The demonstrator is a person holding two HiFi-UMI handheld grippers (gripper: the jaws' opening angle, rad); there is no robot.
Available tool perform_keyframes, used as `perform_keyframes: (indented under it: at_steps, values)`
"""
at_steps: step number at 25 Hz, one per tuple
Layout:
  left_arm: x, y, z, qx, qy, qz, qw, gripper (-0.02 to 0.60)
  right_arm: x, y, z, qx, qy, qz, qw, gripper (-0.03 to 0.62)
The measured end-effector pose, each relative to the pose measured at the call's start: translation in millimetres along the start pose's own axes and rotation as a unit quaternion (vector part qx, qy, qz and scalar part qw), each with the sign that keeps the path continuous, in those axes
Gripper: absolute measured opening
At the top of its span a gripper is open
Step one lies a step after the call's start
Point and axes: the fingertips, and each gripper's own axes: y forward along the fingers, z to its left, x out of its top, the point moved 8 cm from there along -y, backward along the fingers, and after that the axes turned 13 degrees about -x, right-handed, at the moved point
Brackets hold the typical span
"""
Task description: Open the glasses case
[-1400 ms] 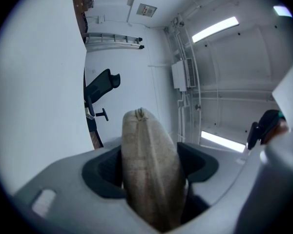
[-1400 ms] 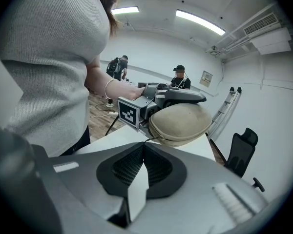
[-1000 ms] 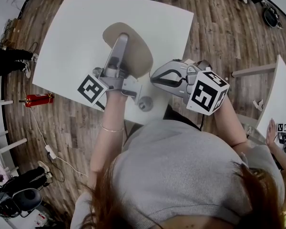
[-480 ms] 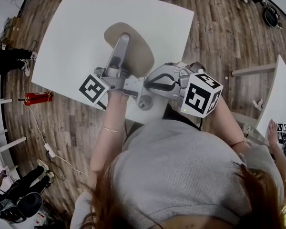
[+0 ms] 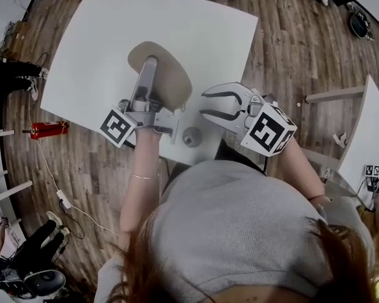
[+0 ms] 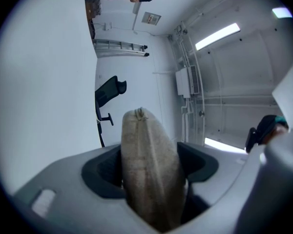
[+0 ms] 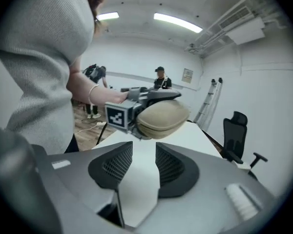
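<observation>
Currently left gripper [image 5: 146, 74] clamps the glasses case [image 5: 172, 74] over the table [image 5: 101, 36], forearm extended; right gripper [image 5: 204, 103] sits apart beside it, jaws just opening, nothing between.

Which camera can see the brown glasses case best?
The right gripper view: most of the glasses case shows side-on, in the open. The head view has the left gripper lying across it; the left gripper view sees only one end, clamped in its jaws.

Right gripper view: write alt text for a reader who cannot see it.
The left gripper clamps a tan glasses case over a white table. In the foreground the right gripper's jaws, which have just been opening, stand apart with nothing between them.
</observation>
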Motion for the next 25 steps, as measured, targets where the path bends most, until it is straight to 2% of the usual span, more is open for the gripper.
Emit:
perform_keyframes:
  at_steps: [2,5,7,9,13,15,18,23,25]
  values:
    - [-4,-7,4,-0.006,-0.008,0.01,0.9999,0.327,0,1,-12,-0.023,0.09,-0.045,0.995,0.198]
    - [-17,-13,10,0.0,-0.01,0.024,0.9997,0.326,2,5,-26,-0.04,0.219,-0.083,0.971,0.309]
    - [-25,-15,15,0.009,-0.006,0.027,0.9996,0.326,4,15,-29,-0.055,0.27,-0.075,0.958,0.423]
    - [-31,-15,19,0.008,-0.006,0.029,0.9995,0.327,4,28,-24,-0.064,0.301,-0.046,0.95,0.443]
    - [-41,-17,23,0.015,0.009,0.031,0.9994,0.325,-5,46,-15,-0.061,0.346,0.005,0.936,0.443]
    - [-42,-21,27,0.027,0.017,0.03,0.9991,0.325,-6,50,-12,-0.053,0.353,0.02,0.934,0.392]
    - [-44,-24,31,0.03,0.017,0.031,0.9989,0.325,-6,55,-10,-0.057,0.349,0.04,0.934,0.387]
    - [-54,-21,31,0.048,0.071,0.088,0.9924,0.301,-13,65,-8,-0.095,0.292,0.099,0.946,0.381]
    - [-53,-21,33,0.053,0.075,0.096,0.9911,0.298,-16,67,-6,-0.099,0.299,0.097,0.944,0.377]
